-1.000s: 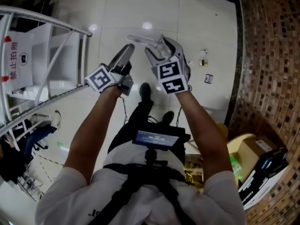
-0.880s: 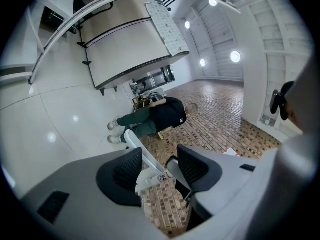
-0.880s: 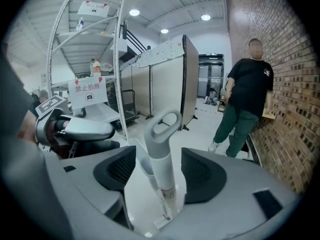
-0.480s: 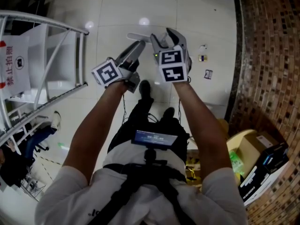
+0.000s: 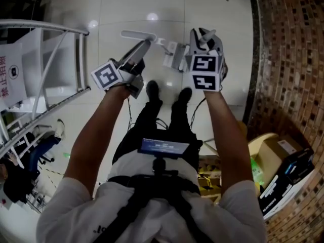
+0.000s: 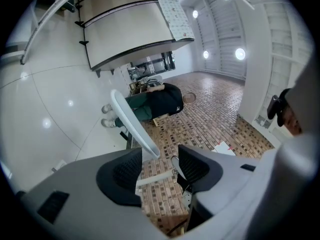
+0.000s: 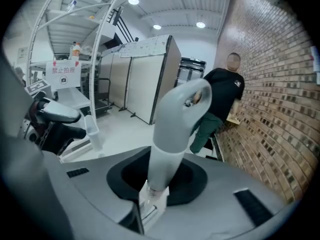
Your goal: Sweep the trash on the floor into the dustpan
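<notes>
Near: your shoes stand side by side at 12 o'clock, just under the grippers.

At 11, your left gripper has its jaws about half apart, clamped across a white handle, same as a second ago.

Your right gripper has swung from 12 out to 1 o'clock, and its jaws have just been closing. They now pinch a grey handle with a hooked end.

This reads as both tools in hand, sweeping not yet begun. Which one is the dustpan I cannot tell.

The trash: scraps seen at 1–2 o'clock by the wall now sit hidden behind the right gripper.

Edges: brick wall close at 2–3, boxes at 4, white metal frame at 9–10. Open floor runs 11 to 12.

Far: a bystander by the wall.
</notes>
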The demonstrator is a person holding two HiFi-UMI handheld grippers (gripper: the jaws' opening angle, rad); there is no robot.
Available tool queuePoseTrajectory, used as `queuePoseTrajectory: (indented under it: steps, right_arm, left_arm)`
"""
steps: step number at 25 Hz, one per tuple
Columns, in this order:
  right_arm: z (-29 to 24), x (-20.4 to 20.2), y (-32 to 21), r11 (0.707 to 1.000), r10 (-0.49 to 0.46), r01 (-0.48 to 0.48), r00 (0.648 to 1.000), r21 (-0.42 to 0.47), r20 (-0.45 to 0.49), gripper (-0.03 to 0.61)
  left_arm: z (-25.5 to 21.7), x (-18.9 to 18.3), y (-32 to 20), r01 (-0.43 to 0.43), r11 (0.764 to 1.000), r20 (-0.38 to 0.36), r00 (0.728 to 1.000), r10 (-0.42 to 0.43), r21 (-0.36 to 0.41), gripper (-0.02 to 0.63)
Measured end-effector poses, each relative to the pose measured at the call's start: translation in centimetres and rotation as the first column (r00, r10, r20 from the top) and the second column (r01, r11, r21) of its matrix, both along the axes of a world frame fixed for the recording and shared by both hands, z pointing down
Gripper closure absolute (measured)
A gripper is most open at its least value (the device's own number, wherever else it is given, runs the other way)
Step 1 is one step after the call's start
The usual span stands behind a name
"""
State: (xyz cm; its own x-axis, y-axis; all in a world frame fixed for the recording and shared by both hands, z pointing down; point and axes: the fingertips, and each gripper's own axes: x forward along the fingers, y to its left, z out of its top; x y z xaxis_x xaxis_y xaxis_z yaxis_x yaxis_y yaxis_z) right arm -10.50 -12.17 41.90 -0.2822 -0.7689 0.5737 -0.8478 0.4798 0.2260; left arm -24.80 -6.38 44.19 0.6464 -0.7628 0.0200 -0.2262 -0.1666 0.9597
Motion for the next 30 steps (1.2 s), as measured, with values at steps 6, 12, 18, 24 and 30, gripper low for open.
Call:
queuePoseTrajectory:
  steps: [6,12,18,24,30]
  right_arm:
    - [0.2,8.1,-0.7,0.996,0.074,-0.074,0.997,-0.047,0.016,0.545]
    - [-0.4,13.6,1.1,0.997,-0.024,0.023,1.000,-0.072,-0.018,0.546]
    - [-1.0,16.5,1.6,0.995,-0.081,0.077,0.993,-0.060,-0.080,0.548]
    - [0.1,17.9,1.5,0.990,-0.134,0.124,0.974,-0.067,-0.182,0.548]
    - [3.4,14.7,1.9,0.969,-0.238,0.222,0.955,-0.107,-0.177,0.541]
  left_arm:
    - [0.2,0.9,-0.6,0.008,1.000,0.000,1.000,-0.008,-0.011,0.391]
    - [-0.4,0.8,-1.6,0.030,0.999,-0.004,1.000,-0.030,0.018,0.351]
    - [-0.2,-0.6,-2.6,0.096,0.995,-0.005,0.995,-0.096,0.017,0.326]
    - [0.5,-0.1,-2.8,0.072,0.997,0.022,0.997,-0.072,0.000,0.322]
    - [1.8,-0.9,-5.2,0.101,0.994,-0.020,0.995,-0.102,-0.041,0.322]
